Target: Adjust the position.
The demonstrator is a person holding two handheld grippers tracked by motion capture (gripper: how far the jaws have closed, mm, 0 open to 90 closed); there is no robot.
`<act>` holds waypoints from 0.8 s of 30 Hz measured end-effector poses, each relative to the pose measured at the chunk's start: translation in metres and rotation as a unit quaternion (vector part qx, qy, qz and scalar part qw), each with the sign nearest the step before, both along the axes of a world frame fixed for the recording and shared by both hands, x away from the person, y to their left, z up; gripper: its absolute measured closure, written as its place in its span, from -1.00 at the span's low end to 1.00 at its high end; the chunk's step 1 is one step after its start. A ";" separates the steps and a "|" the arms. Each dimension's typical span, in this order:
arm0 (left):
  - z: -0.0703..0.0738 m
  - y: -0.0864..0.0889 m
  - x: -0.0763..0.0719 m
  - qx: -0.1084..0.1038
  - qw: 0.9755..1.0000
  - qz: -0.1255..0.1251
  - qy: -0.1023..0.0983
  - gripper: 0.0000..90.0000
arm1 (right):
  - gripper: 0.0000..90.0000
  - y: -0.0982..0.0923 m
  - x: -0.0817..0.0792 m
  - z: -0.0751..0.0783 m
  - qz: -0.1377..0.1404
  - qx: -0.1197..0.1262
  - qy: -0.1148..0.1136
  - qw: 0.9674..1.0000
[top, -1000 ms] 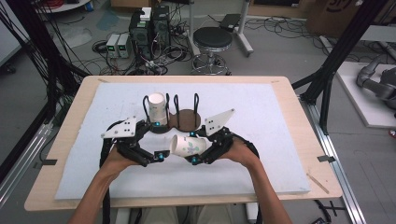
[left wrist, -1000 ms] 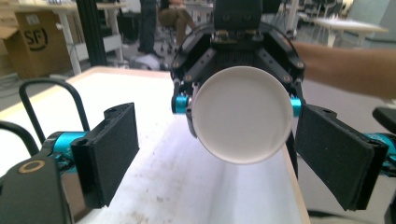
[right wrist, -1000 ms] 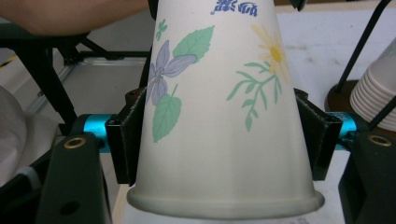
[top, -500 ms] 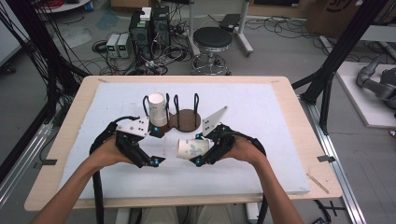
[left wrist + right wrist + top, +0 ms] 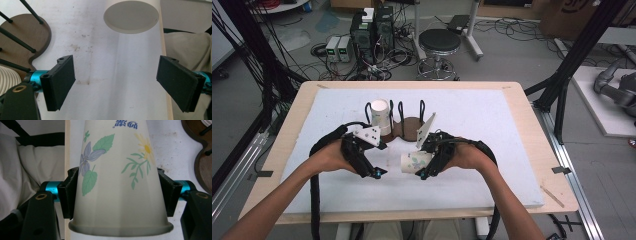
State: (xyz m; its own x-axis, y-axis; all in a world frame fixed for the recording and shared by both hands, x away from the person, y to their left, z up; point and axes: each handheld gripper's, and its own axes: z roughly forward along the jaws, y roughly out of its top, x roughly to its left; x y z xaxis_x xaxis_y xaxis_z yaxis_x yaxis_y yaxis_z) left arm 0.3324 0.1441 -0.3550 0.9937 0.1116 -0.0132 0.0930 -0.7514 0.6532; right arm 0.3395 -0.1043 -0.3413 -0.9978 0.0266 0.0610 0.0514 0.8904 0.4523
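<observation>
A: Looking down from the high view, what is on the table?

B: A person's two hands each hold a gripper over a white table top (image 5: 492, 145). The right gripper (image 5: 424, 167) pinches a flowered paper cup (image 5: 414, 162), lying on its side just above the table, base pointing toward the left gripper (image 5: 374, 172). Behind them stands a brown wooden rack (image 5: 408, 127) with black upright loops; a second white cup (image 5: 381, 115) sits upside down in its left end.

A: And the left gripper view?

B: The left gripper (image 5: 116, 82) has its jaws spread wide, nothing between them; they have just been closing slightly. Beyond them floats the round base of the flowered paper cup (image 5: 131, 16), apart from the jaws. The rack's base (image 5: 23, 40) is at the left.

A: The right gripper view?

B: The right gripper (image 5: 120, 192) clamps the flowered paper cup (image 5: 117, 177) on both sides near its rim, which faces the camera. The rack (image 5: 202, 167) edges in at the right.
</observation>
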 end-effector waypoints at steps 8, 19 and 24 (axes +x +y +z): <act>-0.004 -0.018 0.000 0.012 1.000 -0.018 0.000 -0.65 | -0.30 0.009 -0.001 0.001 0.009 -0.007 0.004 1.000; -0.006 -0.040 0.001 0.009 0.999 -0.032 0.002 -0.63 | -0.30 0.013 0.000 -0.001 0.012 -0.010 0.004 1.000; -0.006 -0.043 0.002 0.009 0.999 -0.031 0.003 -0.62 | -0.30 0.012 0.001 -0.001 0.011 -0.008 0.007 1.000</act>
State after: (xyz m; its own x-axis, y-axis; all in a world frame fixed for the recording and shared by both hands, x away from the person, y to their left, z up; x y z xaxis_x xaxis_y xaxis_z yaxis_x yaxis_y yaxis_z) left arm 0.3344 0.1011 -0.3614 0.9986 0.0506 -0.0172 0.0499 -0.7681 0.6384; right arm 0.3406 -0.0918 -0.3423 -0.9972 0.0061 0.0741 0.0380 0.8987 0.4370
